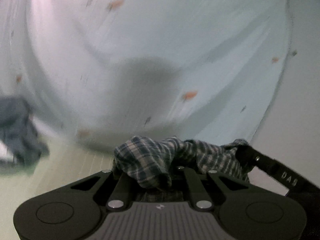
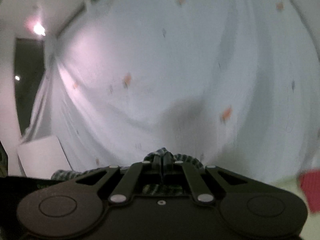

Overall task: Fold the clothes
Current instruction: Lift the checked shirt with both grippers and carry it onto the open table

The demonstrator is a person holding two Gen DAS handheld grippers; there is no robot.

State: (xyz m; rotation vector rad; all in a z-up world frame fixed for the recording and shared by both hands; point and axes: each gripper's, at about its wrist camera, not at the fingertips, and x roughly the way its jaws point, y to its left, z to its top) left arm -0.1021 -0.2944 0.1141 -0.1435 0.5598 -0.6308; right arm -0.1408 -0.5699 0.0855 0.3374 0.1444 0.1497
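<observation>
Plaid garment (image 1: 148, 156) was soft, light, limp; bunched over left claw (image 1: 152, 172), stretched across to right claw (image 2: 162, 160). Best hold: edge or corner, one per claw. Garment hung in air before pale flower-print curtain (image 1: 160, 40). Right claw pressed together on plaid fabric. Left claw's closure hidden under cloth: cannot tell. Both claws raised, aimed at curtain.

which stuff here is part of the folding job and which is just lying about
In the job:
- plaid shirt, bunched up
- left gripper, jaws shut on it
- right gripper, jaws shut on it

Lying about:
- white curtain with orange flecks
- grey garment, blurred
- red cloth
- white box
</observation>
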